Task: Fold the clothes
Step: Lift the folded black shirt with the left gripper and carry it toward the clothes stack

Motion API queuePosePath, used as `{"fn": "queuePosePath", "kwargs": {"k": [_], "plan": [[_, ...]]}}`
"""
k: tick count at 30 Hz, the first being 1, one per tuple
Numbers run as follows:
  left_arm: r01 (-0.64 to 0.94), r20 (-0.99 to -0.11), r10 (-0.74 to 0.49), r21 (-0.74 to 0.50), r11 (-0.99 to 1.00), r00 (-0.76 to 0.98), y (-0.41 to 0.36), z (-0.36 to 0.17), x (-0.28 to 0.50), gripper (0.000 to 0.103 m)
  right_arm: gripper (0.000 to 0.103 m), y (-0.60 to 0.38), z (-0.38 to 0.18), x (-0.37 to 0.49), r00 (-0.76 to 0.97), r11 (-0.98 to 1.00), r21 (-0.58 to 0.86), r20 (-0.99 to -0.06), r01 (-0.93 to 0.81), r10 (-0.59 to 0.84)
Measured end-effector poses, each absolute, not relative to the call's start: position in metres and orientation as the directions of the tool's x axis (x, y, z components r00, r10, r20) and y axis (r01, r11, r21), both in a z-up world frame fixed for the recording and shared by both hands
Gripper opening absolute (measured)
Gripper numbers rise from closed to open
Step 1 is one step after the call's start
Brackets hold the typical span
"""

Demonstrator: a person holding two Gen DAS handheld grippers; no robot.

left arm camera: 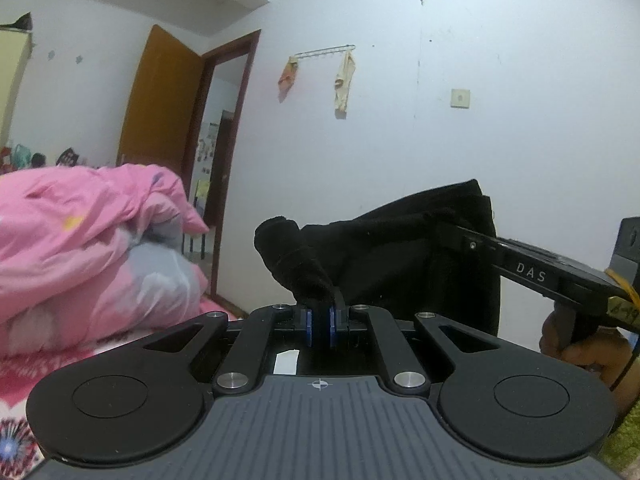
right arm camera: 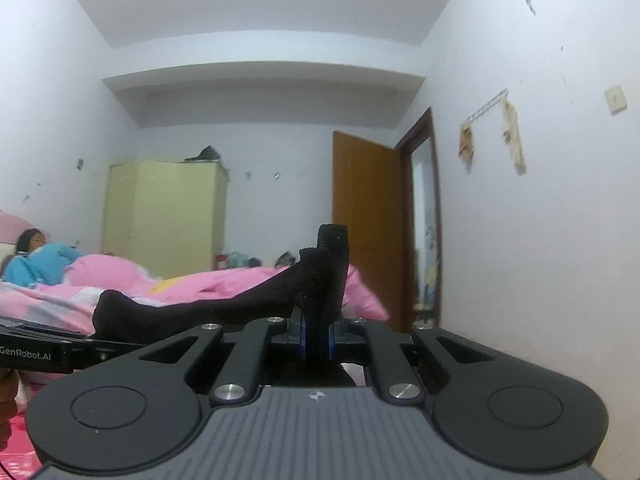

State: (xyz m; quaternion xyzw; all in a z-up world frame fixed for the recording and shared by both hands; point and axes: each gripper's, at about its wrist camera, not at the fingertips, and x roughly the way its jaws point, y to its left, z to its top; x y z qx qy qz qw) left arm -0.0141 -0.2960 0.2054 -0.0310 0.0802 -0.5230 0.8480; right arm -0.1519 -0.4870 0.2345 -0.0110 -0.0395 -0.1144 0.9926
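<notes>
Garment [left arm camera: 400, 248] hung lifted, no fold made yet.
Left gripper [left arm camera: 320, 326] and right gripper [right arm camera: 316, 338] each pinched its edge.

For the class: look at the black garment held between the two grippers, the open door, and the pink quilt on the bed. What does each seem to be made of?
Black garment: probably fleece or terry knit; matte, fuzzy, light-absorbing surface.
Door: apparently wood or wood veneer; smooth orange-brown face with a soft sheen.
Pink quilt: likely printed cotton-type cloth over padding; puffy, creased folds.
</notes>
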Motion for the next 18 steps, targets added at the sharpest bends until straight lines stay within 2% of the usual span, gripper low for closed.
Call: {"fn": "queuePosePath", "kwargs": {"k": [11,18], "plan": [[0.905,-0.091,-0.91,-0.103,0.412,0.404,-0.355,0.194,0.03,0.005,0.009,-0.554,0.225,-0.091,0.951,0.957,0.01,0.106,0.291,-0.291],[0.909,-0.107,-0.913,-0.102,0.404,0.394,-0.374,0.179,0.052,0.005,0.009,-0.579,0.207,-0.06,0.95,0.954,0.021,0.09,0.299,-0.3]]}}
